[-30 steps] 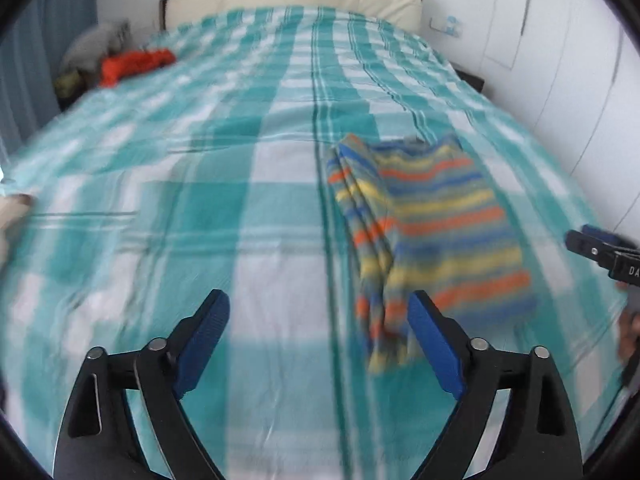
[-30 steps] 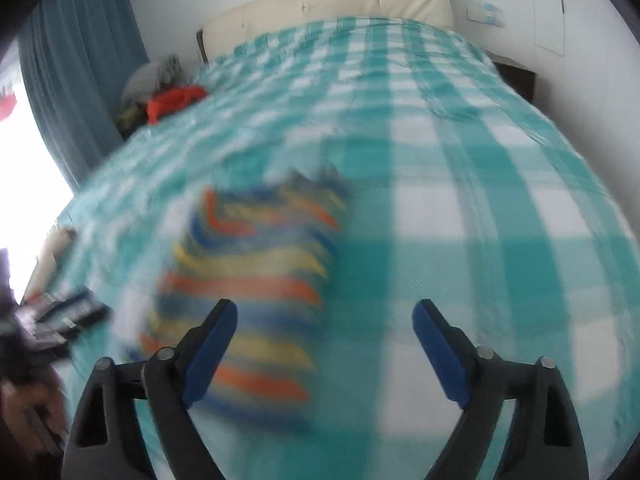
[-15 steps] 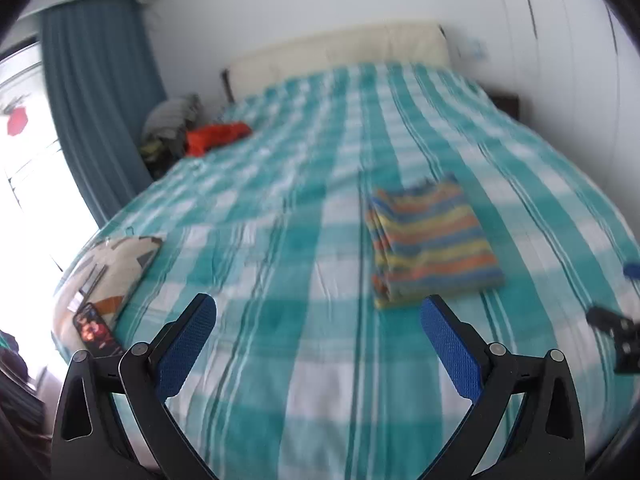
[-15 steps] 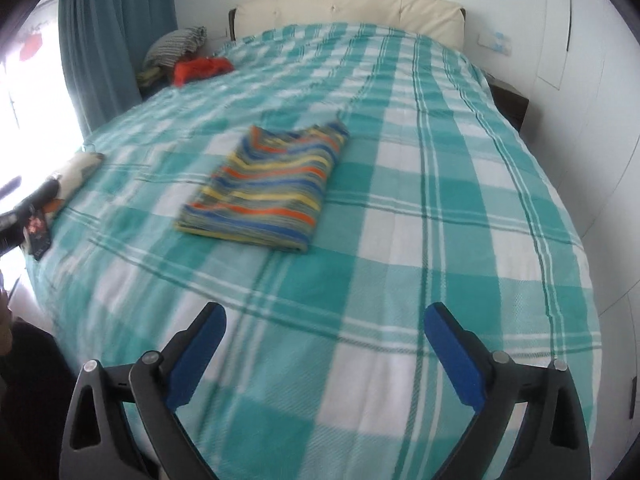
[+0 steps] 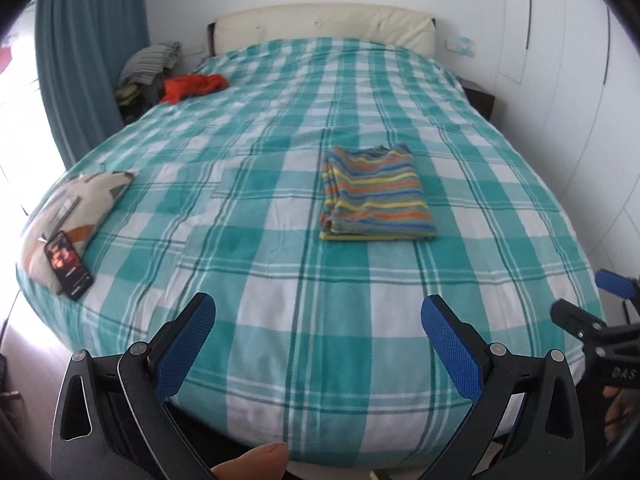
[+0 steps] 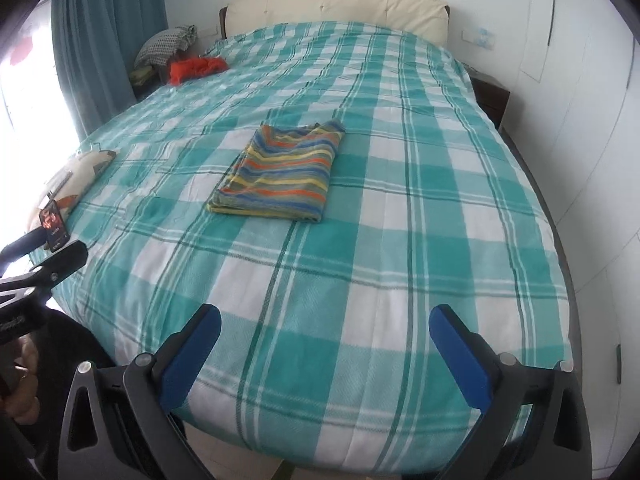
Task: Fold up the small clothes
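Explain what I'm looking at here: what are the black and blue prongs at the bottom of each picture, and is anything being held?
No robot: a person holds a pair of tongs in each hand, and each has a wide-angle camera looking along its two fingers. One picture is from the left tongs, the other from the right tongs. Both are open and hold nothing, hanging over the near edge of the bed. On the checked cover lies a folded striped garment, touched by neither. Near the bed's left edge a phone rests partly on a cushion; an orange cloth lies at the far left.
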A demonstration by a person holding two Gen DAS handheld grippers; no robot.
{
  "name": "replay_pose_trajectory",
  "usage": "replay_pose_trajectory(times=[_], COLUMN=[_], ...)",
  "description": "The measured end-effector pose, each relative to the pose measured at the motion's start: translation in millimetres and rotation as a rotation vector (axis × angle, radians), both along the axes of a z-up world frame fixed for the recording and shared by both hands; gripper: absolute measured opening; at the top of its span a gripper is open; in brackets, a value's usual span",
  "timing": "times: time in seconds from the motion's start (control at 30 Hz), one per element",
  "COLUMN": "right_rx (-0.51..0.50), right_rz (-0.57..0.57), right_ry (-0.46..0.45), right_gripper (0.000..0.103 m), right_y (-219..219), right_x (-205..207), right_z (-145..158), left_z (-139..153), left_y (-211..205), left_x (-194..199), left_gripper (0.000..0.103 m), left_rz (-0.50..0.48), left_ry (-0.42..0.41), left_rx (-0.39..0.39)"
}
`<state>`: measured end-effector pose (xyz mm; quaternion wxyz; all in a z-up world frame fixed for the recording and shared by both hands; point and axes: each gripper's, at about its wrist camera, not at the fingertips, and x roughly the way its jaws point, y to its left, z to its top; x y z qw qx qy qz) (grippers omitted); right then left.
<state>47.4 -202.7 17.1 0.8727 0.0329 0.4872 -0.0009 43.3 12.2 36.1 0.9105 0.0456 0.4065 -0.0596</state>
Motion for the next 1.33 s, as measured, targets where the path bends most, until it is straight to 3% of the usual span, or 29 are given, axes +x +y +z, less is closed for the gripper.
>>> replay_pose_trajectory(times=[0.1,0.23,0.4,0.9,1.33], right_rx=[0.010,0.002,-0.011,-0.091,-0.082], right_rz=[0.002,0.042,0.071,0.012,-0.009], right_ry=[-0.013,-0.046,-0.047,-0.056,-0.035], right_gripper=[0.103,0.103,0.103,0.103,0.103], right_y=[2.3,14.1,29.7,26.7,18.4], right_x=[-4.2,-1.2,7.5,-3.7,-3.6], right_z=[8.4,23.9,34.0,58.1,47.1], left_z=[8.5,14.9,14.8,20.8,20.7], left_y=[-3.1,-8.1,-6.9,-11.7,-19.2], left_x=[-1.7,-2.3,0.4,4.9,2.4], left_gripper=[0.103,0.103,0.103,0.103,0.103], left_rz=[0.006,0.049,0.058,0.045,0.021], left_ry=[-0.014,-0.004,0.041,0.063,0.048], left_rx=[0.006,0.100,0.114,0.085,0.081])
